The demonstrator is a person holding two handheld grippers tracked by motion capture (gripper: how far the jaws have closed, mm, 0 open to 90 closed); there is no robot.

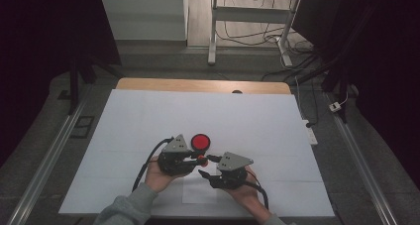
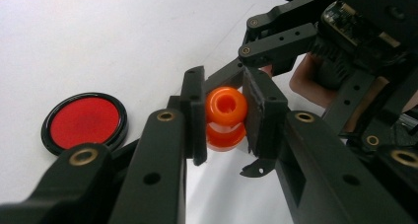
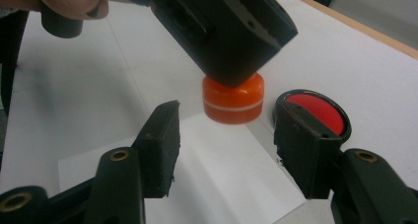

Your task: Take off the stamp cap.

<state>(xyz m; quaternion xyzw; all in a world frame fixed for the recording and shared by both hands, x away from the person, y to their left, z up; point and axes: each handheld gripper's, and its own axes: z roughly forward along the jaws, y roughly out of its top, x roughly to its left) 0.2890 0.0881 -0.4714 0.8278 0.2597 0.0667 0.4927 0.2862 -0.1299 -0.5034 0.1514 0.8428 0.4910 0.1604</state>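
- The left gripper (image 2: 224, 118) is clamped on a small orange bottle (image 2: 226, 116), a pad on each side of its neck, holding it just above the white sheet (image 1: 257, 121) near the middle of the table's near half.
- In the right gripper view the orange cap (image 3: 233, 99) hangs below the left gripper's pads, its long axis roughly upright, the cap end pointing down toward the sheet.
- The right gripper (image 3: 224, 150) has its jaws apart, one to each side of the cap and slightly nearer than it; neither pad touches it, and nothing lies between them but air.
- The relation that matters: the cap lies straight ahead of the right gripper and a little above its fingertips, centred in the gap, so I judge that a short advance and a slight lift would bring the pads level with it.
- In the high view the two grippers face each other tip to tip, left hand (image 1: 161, 174) and right hand (image 1: 245, 190) close together.
- A red disc with a black rim (image 1: 200, 142) lies flat on the sheet just beyond the bottle, on its far side, apart from it.
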